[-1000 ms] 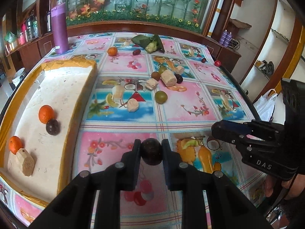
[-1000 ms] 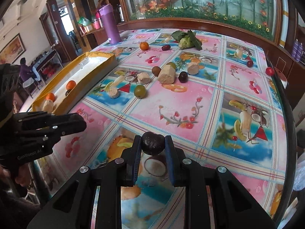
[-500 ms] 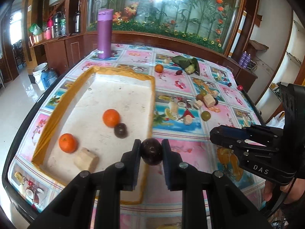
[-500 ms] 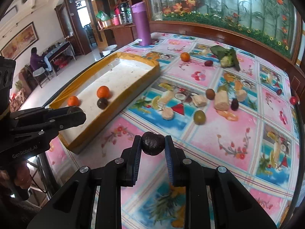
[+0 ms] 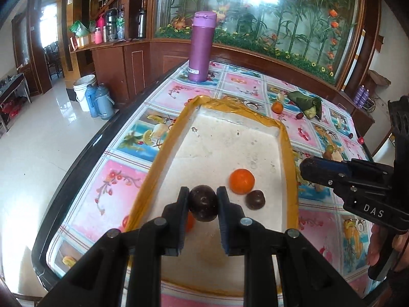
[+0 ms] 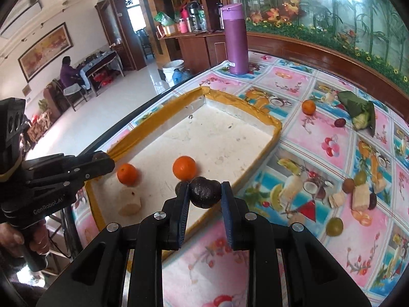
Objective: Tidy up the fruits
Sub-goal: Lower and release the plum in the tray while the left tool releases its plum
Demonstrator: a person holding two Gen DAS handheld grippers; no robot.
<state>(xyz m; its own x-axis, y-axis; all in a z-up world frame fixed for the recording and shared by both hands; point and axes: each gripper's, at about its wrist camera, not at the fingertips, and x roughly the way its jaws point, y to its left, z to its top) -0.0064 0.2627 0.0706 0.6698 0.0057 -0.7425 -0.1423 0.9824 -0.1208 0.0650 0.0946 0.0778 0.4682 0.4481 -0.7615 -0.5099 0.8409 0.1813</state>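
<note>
Over the white foam tray with the mustard-yellow taped rim, my left gripper is clamped on a dark, round, purplish-brown fruit, held above the near end of the tray floor. My right gripper is closed on a second dark, wrinkled round fruit, which sits over the tray's near wall, not clearly inside yet.

The risk I judge most likely: releasing the right one too early, so it hits the rim and rolls off across the fruit-print table. Either fruit is round and could also roll on landing and knock the others. The two grippers are close together and could collide.

Inside the tray lie two oranges, one dark fruit touching an orange, and a pale beige chunk.
</note>
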